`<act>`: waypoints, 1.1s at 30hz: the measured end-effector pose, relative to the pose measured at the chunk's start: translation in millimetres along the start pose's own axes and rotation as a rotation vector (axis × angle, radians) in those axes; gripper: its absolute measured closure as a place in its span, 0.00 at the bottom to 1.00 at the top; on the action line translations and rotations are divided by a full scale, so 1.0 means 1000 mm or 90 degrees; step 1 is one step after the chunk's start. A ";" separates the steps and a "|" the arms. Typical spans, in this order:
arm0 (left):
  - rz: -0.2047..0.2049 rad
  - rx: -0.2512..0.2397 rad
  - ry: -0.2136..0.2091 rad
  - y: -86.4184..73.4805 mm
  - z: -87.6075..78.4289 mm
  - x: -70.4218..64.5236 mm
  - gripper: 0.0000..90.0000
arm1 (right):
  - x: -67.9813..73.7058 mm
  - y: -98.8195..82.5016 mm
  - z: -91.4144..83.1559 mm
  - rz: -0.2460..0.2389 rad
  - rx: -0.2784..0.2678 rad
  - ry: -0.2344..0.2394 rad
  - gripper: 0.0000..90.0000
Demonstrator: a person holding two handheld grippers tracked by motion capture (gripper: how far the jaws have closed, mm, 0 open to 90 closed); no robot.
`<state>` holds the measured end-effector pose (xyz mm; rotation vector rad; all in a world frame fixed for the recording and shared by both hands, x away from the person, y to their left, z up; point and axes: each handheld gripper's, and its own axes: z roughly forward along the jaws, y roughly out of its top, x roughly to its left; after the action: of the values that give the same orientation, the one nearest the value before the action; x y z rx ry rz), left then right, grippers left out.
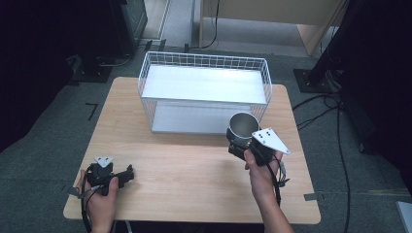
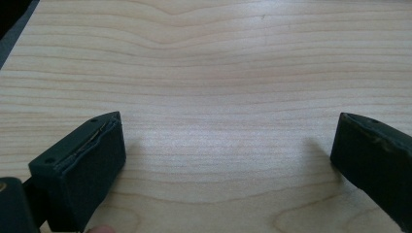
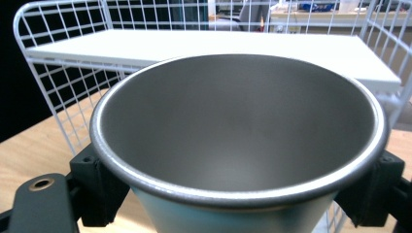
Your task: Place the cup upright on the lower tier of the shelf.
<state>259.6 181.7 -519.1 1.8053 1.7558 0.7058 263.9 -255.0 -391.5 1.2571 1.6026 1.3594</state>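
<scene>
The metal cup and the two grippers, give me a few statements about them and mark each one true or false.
1. The right gripper is shut on the metal cup. True.
2. The cup holds liquid. False: the right gripper view shows it empty.
3. The left gripper is open over bare table. True.
4. The cup sits on the wire rack shelf. False: it is held in front of the rack.

Both grippers were black, the left gripper topped by a small grey three-cornered plate and the right gripper by a larger one dotted with dark screws, each trailing a black cable, with bare forearms.
</scene>
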 end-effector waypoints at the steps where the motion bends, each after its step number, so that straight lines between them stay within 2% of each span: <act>1: -0.001 -0.001 0.000 0.000 0.000 0.000 0.00 | 0.001 0.002 0.001 0.001 -0.002 0.000 0.16; 19: -0.001 -0.003 0.000 0.000 0.000 0.000 0.00 | 0.010 0.050 0.018 -0.013 -0.065 -0.020 0.16; 24: -0.001 -0.003 0.001 0.000 0.000 0.000 0.00 | 0.011 0.068 0.024 -0.019 -0.081 -0.041 0.16; 26: 0.000 -0.003 0.001 0.000 0.000 0.000 0.00 | 0.010 0.077 0.030 -0.013 -0.090 -0.040 0.16; 33: -0.001 -0.003 0.001 0.000 0.000 0.000 0.00 | 0.010 0.093 0.046 -0.001 -0.100 -0.034 0.16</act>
<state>259.8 181.6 -519.3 1.8007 1.7549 0.7095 325.9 -232.3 -310.7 1.1876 1.4311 1.4089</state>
